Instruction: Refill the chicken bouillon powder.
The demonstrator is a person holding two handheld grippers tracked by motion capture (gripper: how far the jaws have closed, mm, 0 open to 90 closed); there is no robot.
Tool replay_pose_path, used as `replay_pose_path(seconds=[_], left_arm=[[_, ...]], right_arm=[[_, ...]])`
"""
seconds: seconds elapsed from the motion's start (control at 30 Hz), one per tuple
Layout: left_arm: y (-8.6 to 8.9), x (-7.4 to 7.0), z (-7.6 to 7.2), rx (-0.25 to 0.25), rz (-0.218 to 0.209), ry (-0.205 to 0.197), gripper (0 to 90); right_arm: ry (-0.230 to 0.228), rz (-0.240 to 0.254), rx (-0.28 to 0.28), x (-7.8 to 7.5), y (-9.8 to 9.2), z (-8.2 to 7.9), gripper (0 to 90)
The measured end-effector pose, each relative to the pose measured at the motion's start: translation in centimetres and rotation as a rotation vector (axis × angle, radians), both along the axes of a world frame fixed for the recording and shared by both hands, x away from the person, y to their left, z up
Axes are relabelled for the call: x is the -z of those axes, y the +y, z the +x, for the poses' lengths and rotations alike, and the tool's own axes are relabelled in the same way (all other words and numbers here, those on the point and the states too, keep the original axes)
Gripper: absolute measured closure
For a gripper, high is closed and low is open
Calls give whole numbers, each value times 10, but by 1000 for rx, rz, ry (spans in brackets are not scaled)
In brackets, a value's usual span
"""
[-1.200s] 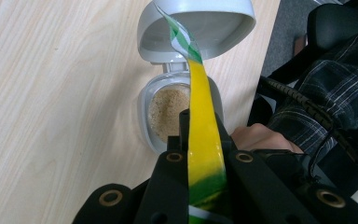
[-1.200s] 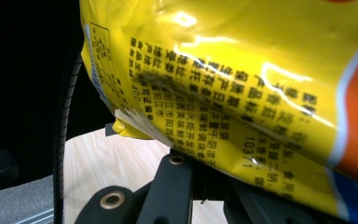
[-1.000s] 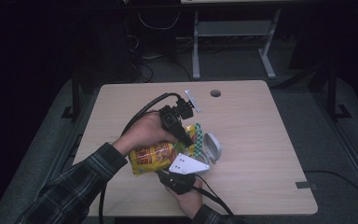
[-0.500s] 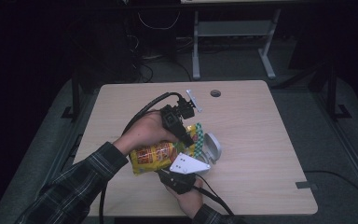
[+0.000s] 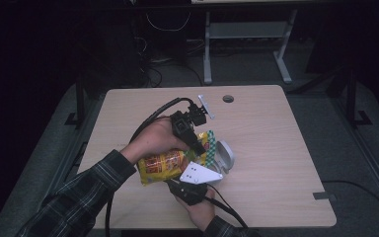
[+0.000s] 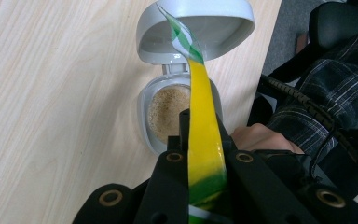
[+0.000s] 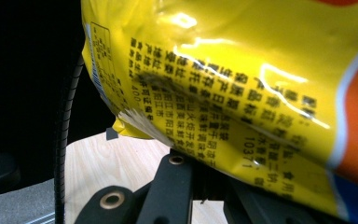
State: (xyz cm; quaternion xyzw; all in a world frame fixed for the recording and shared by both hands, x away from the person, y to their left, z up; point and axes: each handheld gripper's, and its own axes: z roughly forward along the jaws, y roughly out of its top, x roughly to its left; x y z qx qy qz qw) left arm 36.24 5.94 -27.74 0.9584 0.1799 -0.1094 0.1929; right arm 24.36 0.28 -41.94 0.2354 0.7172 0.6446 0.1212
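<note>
A: What's going on with the bag (image 5: 165, 165)?

B: Both claws have it. The left claw (image 5: 197, 146) is clenched on the bag's flat top seal, which runs up between its jaws as a yellow and green strip (image 6: 204, 116). The right claw (image 5: 175, 183) is clamped on the bag's lower edge, by the crimped seam (image 7: 142, 123). So the bag hangs off the tabletop (image 5: 271, 148), stretched between two grips.

A: Why hold it at both ends?

B: I'd guess to keep it steady and aimed: the top end sits right above the box (image 6: 175, 114).

A: What box?

B: A small grey hinged one, standing on the tabletop with its lid (image 6: 200, 30) swung back. Inside is something tan and grainy (image 6: 168, 114), filling it fairly level. I can't tell what it is.

A: Is the bag open?

B: Can't say. The seal looks flat in the left claw, and nothing is pouring.
</note>
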Motion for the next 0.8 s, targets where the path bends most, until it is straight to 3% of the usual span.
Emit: replay_pose_path(seconds=[0.8], left_arm=[[-1, 0, 0, -7, 5, 3, 894]], right_arm=[[-6, 4, -4, -1, 0, 0, 900]])
